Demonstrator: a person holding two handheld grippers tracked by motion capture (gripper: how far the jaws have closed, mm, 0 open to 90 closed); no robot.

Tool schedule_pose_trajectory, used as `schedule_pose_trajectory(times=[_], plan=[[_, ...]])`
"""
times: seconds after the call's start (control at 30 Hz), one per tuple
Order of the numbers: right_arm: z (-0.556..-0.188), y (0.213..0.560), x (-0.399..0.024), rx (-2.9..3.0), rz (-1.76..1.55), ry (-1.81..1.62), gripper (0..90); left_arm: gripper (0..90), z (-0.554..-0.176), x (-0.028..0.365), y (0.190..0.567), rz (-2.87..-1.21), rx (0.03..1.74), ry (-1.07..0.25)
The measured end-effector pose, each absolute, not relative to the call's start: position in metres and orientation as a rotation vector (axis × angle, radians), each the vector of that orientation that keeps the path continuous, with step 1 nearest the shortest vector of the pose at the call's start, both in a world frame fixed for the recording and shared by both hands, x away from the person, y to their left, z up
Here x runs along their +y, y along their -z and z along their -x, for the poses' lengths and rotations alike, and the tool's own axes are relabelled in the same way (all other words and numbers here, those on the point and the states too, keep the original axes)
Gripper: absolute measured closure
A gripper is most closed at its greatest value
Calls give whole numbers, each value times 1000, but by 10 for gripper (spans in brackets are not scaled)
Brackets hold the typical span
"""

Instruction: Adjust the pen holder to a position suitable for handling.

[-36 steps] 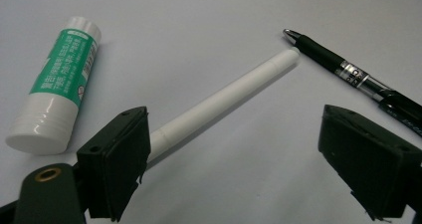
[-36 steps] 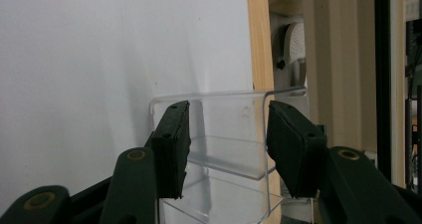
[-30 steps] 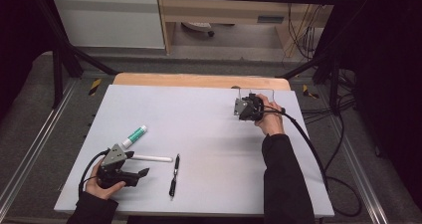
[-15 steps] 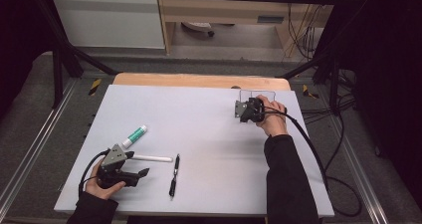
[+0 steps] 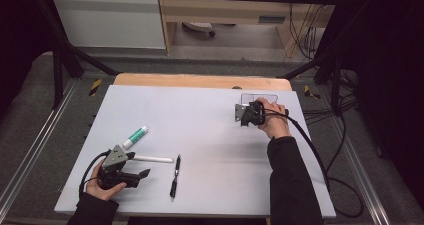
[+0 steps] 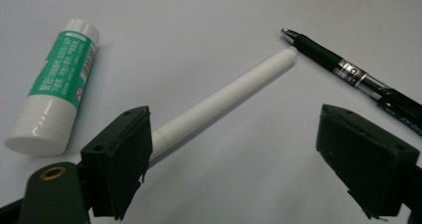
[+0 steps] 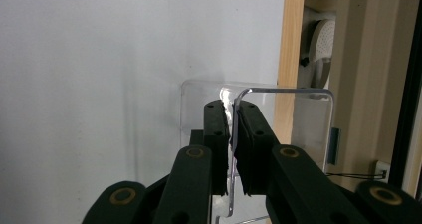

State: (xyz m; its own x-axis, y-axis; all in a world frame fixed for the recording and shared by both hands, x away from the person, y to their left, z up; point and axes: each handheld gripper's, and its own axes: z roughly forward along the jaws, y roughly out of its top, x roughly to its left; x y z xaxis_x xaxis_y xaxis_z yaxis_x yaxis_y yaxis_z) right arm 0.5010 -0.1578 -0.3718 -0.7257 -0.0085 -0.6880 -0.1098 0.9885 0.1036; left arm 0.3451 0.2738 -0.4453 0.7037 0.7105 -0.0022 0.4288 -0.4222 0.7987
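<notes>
**Right jaws clamp the clear box wall; left jaws stand wide over the white pen**

The right gripper (image 7: 230, 134) has just been closing its jaws, and they now pinch the thin upright wall of a clear, rounded-corner plastic box (image 7: 298, 114) between the pads. The box sits at the far right of the pale grey table (image 5: 210, 115), just short of its wooden back edge (image 5: 200, 80). The left gripper (image 6: 234, 149) is spread wide and holds nothing: a slim white cylindrical pen (image 6: 229, 92) runs past its left pad, touching it or just behind it, and the other pad stands well clear. A white glue stick with a green label (image 6: 54, 89) lies to one side of that pen, and a black retractable ballpoint (image 6: 348, 72) to the other, its tip nearly at the white pen's end.

As a judgement, the risk lies in the grip on the box: the wall is thin and smooth, so a lift could let it slip or tilt, and a hard squeeze could flex it.

The right gripper view shows the pads meeting on the wall's edge; in the high view the right gripper (image 5: 249, 114) hides that contact, but there the box's place on the table and the spread of the three writing things near the left gripper (image 5: 142, 175) are plain.
</notes>
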Motion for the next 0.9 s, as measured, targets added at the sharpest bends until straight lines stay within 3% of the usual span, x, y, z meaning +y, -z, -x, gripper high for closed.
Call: schedule_pose_trajectory(times=[0.9], plan=[[-488,376,-155,2410,77,-93,895,146,-345,273,446,-2078,866,-427]])
